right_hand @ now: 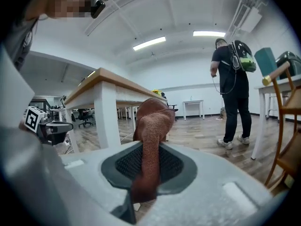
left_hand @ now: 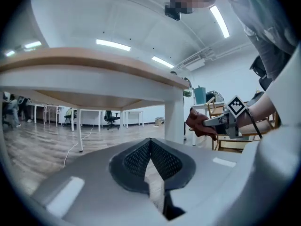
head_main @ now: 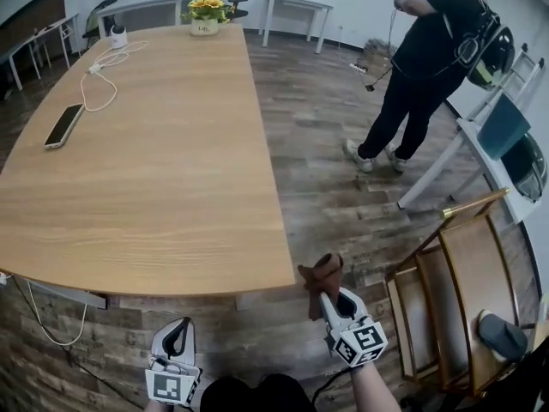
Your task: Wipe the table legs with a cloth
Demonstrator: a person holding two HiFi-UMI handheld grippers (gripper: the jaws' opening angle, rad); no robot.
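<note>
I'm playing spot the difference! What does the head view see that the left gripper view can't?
Only the head view shows the top of the table, with a phone, a white cable and a flower pot. Only the left gripper view shows the table's underside and its white leg side-on. Both show the brown cloth clamped in the right gripper.

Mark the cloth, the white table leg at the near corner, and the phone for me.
cloth (right_hand: 151, 126), right gripper view, on the bunched fold just above the jaws.
table leg (right_hand: 107, 121), right gripper view, midway up the white post.
phone (head_main: 64, 125), head view, middle of its dark screen.
</note>
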